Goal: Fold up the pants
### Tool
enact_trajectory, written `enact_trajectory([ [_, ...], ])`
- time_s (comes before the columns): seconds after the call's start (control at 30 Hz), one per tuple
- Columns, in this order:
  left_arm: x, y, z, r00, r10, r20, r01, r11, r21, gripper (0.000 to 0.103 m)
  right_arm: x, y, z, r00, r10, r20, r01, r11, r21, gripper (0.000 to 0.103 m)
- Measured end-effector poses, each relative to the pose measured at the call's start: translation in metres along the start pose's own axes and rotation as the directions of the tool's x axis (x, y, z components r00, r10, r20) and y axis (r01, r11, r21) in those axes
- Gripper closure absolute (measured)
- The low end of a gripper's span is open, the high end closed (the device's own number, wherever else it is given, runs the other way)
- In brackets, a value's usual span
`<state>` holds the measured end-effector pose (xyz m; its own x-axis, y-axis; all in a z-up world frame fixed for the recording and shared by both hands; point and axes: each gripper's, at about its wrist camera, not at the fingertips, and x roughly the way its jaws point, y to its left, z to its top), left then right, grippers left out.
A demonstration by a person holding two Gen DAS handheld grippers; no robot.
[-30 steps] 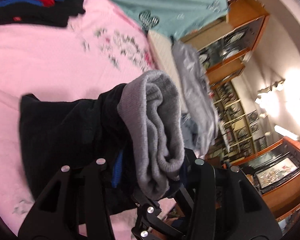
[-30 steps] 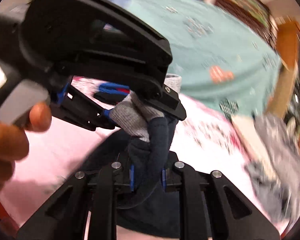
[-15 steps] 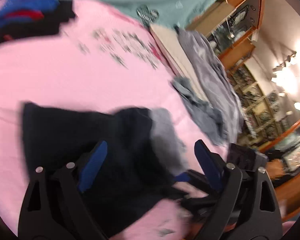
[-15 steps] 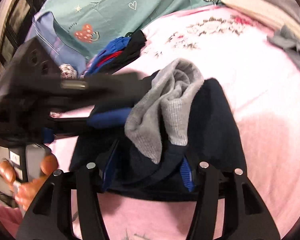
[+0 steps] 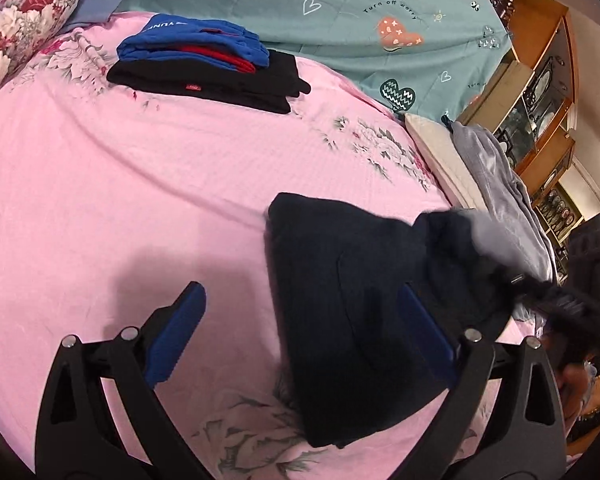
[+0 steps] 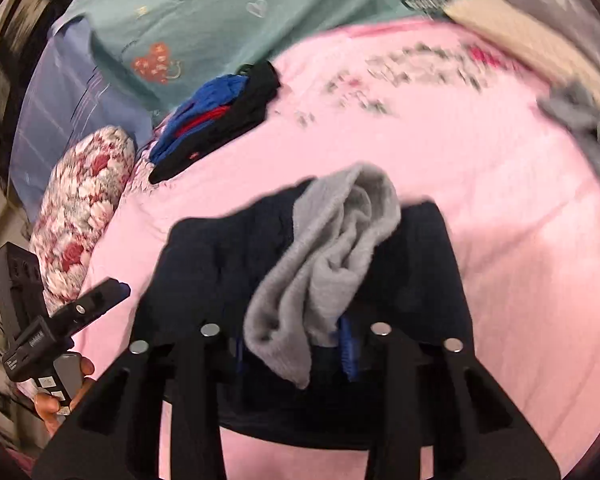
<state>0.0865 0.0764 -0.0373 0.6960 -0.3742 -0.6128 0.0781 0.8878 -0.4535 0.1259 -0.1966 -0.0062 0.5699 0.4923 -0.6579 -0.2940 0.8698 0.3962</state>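
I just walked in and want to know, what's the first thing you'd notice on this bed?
The dark navy pants lie bunched in the middle of the pink bedsheet, their grey ribbed cuff flopped on top and pinched in the right tool. The left tool hangs open beside them. Farther back sits a neat stack of folded blue, red and black clothes near the teal blanket.

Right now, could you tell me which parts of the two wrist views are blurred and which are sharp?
Left wrist view: the folded stack and pink sheet are sharp; the dark pants smear toward the right gripper at the right edge. Right wrist view: the grey cuff is fairly crisp, while the sheet's floral print and the grey clothes streak with motion.
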Motion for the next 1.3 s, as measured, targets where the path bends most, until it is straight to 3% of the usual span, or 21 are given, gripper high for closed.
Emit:
enact_trajectory([
  [0.1,0.001,-0.004,0.001,0.999,-0.033,0.017,0.033,0.999,0.002,0.005,-0.034,-0.004,0.014,0.980,0.174,0.094,-0.177,0.984,0.023,0.075],
  [0.17,0.000,-0.008,-0.001,0.999,-0.025,0.025,0.025,0.999,0.020,0.005,-0.050,-0.022,0.012,0.965,0.210,0.157,-0.224,0.972,0.075,0.075],
  [0.23,0.000,-0.012,-0.002,0.999,-0.033,0.028,0.032,0.999,0.037,0.005,-0.043,-0.049,0.000,0.977,0.170,0.130,-0.190,0.969,0.161,0.074],
  [0.3,0.000,-0.015,-0.003,0.999,-0.043,0.027,0.041,0.998,0.054,0.005,-0.012,-0.083,-0.020,0.996,0.081,-0.024,-0.070,0.951,0.300,0.069],
  [0.33,-0.001,-0.016,-0.004,0.999,-0.042,0.025,0.041,0.997,0.062,0.005,-0.002,-0.094,-0.028,0.995,0.066,-0.073,-0.038,0.942,0.332,0.069],
  [0.37,-0.001,-0.018,-0.005,0.999,-0.040,0.024,0.038,0.997,0.072,0.005,-0.004,-0.099,-0.033,0.994,0.102,-0.041,-0.082,0.934,0.348,0.068],
  [0.4,-0.001,-0.020,-0.005,0.999,-0.041,0.027,0.038,0.996,0.080,0.005,-0.010,-0.100,-0.033,0.993,0.115,-0.037,-0.095,0.933,0.348,0.064],
  [0.47,-0.003,-0.025,-0.006,0.998,-0.043,0.036,0.039,0.994,0.100,0.005,-0.030,-0.094,-0.027,0.999,0.046,-0.025,-0.036,0.949,0.312,0.058],
  [0.53,-0.006,-0.035,-0.007,0.997,-0.064,0.037,0.059,0.990,0.125,0.005,-0.054,-0.082,-0.017,0.997,-0.070,0.036,0.060,0.970,0.236,0.057],
  [0.6,-0.011,-0.050,-0.010,0.993,-0.111,0.041,0.103,0.981,0.164,0.005,-0.071,-0.068,-0.004,0.987,-0.106,0.123,0.084,0.981,0.174,0.057],
  [0.67,-0.015,-0.076,-0.017,0.981,-0.195,0.021,0.185,0.957,0.225,0.005,-0.075,-0.053,0.007,0.984,-0.051,0.174,0.033,0.994,0.103,0.057],
  [0.73,-0.015,-0.096,-0.027,0.967,-0.253,-0.013,0.246,0.928,0.281,0.005,-0.066,-0.039,0.017,0.981,0.071,0.183,-0.080,0.996,0.041,0.057],
  [0.8,-0.007,-0.109,-0.038,0.964,-0.257,-0.061,0.263,0.909,0.323,0.004,-0.051,-0.034,0.023,0.976,0.141,0.166,-0.145,0.989,0.016,0.057],
  [0.87,0.010,-0.116,-0.049,0.963,-0.216,-0.161,0.259,0.906,0.335,0.004,-0.023,-0.045,0.026,0.991,0.091,0.101,-0.096,0.995,0.037,0.057],
  [0.9,0.018,-0.115,-0.054,0.957,-0.201,-0.208,0.262,0.908,0.327,0.004,-0.008,-0.057,0.025,0.999,0.013,0.051,-0.017,0.997,0.076,0.060],
  [0.93,0.022,-0.115,-0.058,0.956,-0.185,-0.228,0.254,0.911,0.325,0.004,0.008,-0.075,0.022,0.999,-0.051,-0.013,0.052,0.989,0.138,0.071],
  [1.03,0.014,-0.115,-0.058,0.957,-0.196,-0.212,0.260,0.905,0.337,0.002,-0.006,-0.089,0.019,1.000,0.021,0.017,-0.024,0.974,0.227,0.073],
  [1.1,0.017,-0.111,-0.057,0.952,-0.208,-0.223,0.272,0.911,0.311,0.002,-0.032,-0.075,0.019,0.997,0.012,0.079,-0.026,0.984,0.176,0.072],
  [1.17,0.020,-0.107,-0.056,0.952,-0.205,-0.226,0.269,0.915,0.302,0.002,-0.053,-0.055,0.015,0.988,0.102,0.114,-0.114,0.989,0.100,0.072],
  [1.23,0.019,-0.107,-0.055,0.953,-0.208,-0.219,0.269,0.915,0.303,0.002,-0.064,-0.045,0.006,0.978,0.186,0.099,-0.192,0.980,0.056,0.071],
  [1.3,0.019,-0.106,-0.054,0.954,-0.205,-0.220,0.267,0.914,0.305,0.002,-0.058,-0.048,-0.009,0.986,0.161,0.049,-0.163,0.985,0.054,0.070],
])
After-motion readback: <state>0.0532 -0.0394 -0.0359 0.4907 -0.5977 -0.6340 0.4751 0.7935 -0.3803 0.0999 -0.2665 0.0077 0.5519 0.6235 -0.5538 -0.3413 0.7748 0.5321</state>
